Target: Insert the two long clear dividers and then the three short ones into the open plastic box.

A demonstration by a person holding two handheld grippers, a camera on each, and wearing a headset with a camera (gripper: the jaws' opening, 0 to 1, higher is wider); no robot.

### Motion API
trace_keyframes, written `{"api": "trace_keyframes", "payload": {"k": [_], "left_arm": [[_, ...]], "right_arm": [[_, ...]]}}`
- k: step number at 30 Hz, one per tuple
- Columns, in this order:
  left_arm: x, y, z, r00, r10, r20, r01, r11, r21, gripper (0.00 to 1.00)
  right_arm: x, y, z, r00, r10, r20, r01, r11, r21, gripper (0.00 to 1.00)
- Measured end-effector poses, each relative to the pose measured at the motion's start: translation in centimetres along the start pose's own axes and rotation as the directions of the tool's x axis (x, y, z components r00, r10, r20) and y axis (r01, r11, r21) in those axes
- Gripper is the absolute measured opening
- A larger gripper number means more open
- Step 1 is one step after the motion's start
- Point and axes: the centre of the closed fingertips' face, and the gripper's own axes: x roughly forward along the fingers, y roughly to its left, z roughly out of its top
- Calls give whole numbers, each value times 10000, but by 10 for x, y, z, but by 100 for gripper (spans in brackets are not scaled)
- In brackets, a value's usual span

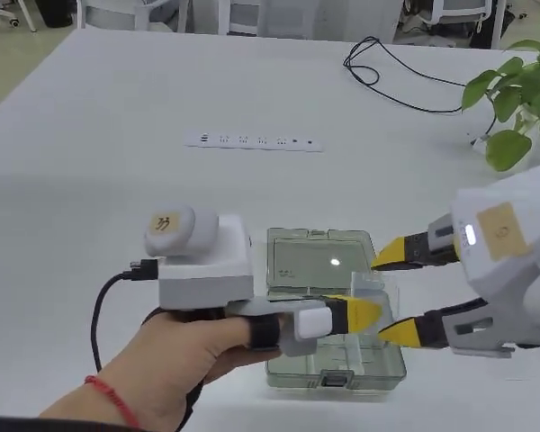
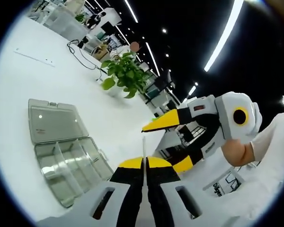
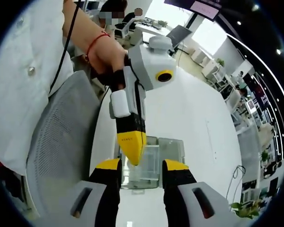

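Observation:
The open clear plastic box lies on the white table, its lid folded back flat. Clear dividers stand inside its base. Just above the base, my left gripper is shut on a thin clear divider, which I see edge-on between its yellow tips. My right gripper is open and faces the left one from the right, one jaw above and one below the divider's free end. In the right gripper view, the right gripper brackets the left gripper's yellow tip over the box.
A white power strip lies farther back on the table. A black cable loops at the back right beside a green plant. A grey mesh chair stands close behind the person.

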Motion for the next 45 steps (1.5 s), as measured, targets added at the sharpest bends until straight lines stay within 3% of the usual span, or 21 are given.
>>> {"api": "trace_keyframes", "payload": {"k": [2, 5, 8, 10, 11, 12, 15, 16, 21, 23, 24, 27, 32, 36, 45], "left_arm": [[-2, 2, -1, 9999, 64, -127, -55, 9979, 644, 0], [-4, 1, -7, 9987, 45, -508, 50, 9827, 1852, 0], [-5, -4, -9, 9977, -97, -673, 263, 9676, 2512, 0], [-5, -9, -9, 9968, -312, -734, 532, 9458, 3204, 0], [-5, -11, -10, 9966, -353, -739, 590, 9351, 3494, 0], [-6, -13, -14, 9943, -386, -996, 732, 9255, 3717, 0], [-7, -16, -20, 9893, -444, -1387, 1031, 8863, 4515, 0], [-7, -19, -22, 9872, -507, -1511, 1187, 8666, 4848, 0], [-7, -27, -24, 9838, -765, -1623, 1543, 8223, 5477, 0], [-8, -29, -23, 9835, -838, -1604, 1597, 8189, 5512, 0], [-9, -30, -23, 9830, -908, -1597, 1665, 8077, 5656, 0], [-10, -32, -23, 9813, -970, -1665, 1770, 7955, 5796, 0], [-12, -36, -22, 9785, -1147, -1716, 1948, 7882, 5838, 0], [-13, -38, -22, 9767, -1225, -1761, 2042, 7828, 5878, 0], [-14, -38, -21, 9769, -1269, -1720, 2058, 7761, 5961, 0]], "right_arm": [[-4, -3, 2, 9994, 95, 337, -109, 9991, 406, 35], [-11, -7, 3, 9962, 454, 745, -523, 9943, 925, 33], [-13, -6, 3, 9899, 910, 1091, -1052, 9855, 1328, 30], [-14, -5, 2, 9766, 1516, 1523, -1760, 9710, 1617, 27], [-17, 2, 5, 9602, 2047, 1901, -2393, 9538, 1815, 26], [-18, 2, 5, 9535, 2240, 2018, -2621, 9466, 1877, 25], [-18, 3, 8, 9444, 2492, 2143, -2913, 9367, 1943, 22], [-19, 5, 9, 9382, 2644, 2232, -3098, 9291, 2020, 20], [-19, 20, 15, 9044, 3521, 2411, -4002, 8960, 1925, 17], [-19, 24, 16, 8957, 3733, 2416, -4208, 8872, 1892, 16], [-18, 27, 16, 8909, 3858, 2398, -4319, 8830, 1839, 15], [-17, 30, 18, 8829, 4042, 2392, -4495, 8748, 1809, 13], [-18, 35, 19, 8640, 4369, 2502, -4851, 8556, 1809, 9], [-19, 38, 19, 8544, 4541, 2526, -5025, 8459, 1789, 7], [-18, 40, 19, 8433, 4671, 2657, -5190, 8362, 1770, 3]]}}
